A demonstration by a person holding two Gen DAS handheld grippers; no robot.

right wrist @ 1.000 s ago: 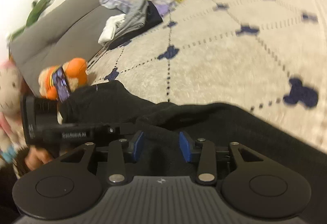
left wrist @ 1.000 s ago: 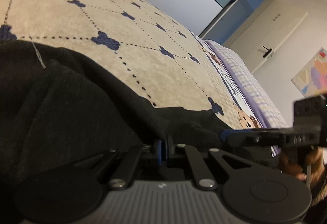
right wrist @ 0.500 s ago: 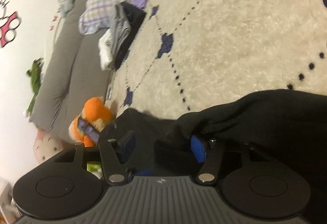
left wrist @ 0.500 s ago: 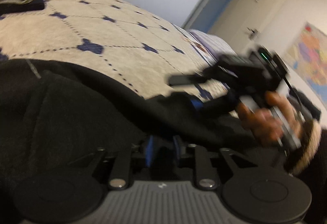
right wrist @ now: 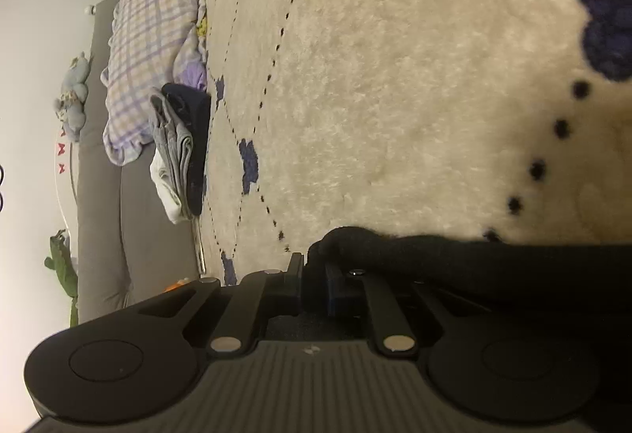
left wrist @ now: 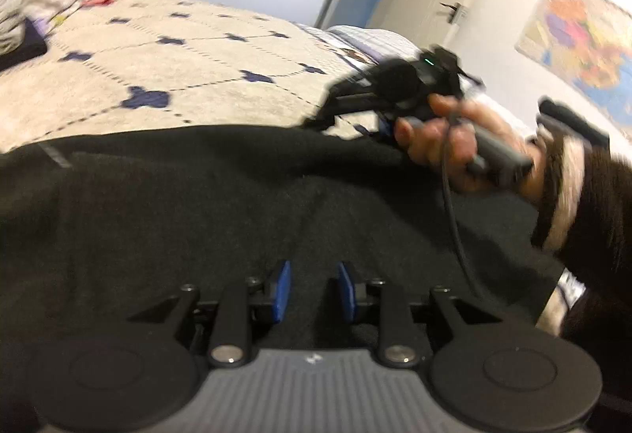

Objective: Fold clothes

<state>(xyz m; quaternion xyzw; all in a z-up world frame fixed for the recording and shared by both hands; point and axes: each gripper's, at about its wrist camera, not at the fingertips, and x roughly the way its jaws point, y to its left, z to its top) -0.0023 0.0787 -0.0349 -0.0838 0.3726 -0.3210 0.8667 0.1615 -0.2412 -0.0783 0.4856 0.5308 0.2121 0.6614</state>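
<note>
Cream blanket (right wrist: 395, 77), left gripper (left wrist: 312, 291) jaws just parted over black garment (left wrist: 197, 216), right gripper (right wrist: 314, 283) clamping its edge

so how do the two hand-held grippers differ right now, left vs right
The left hand-held gripper has its blue pads apart over the black knit garment, pinching nothing; its jaws have just been opening. The right hand-held gripper is clamped on a fold of that garment's edge; its jaws have just been closing. The right view is rolled sideways; the left is nearly level. Both sit at the same garment.
</note>
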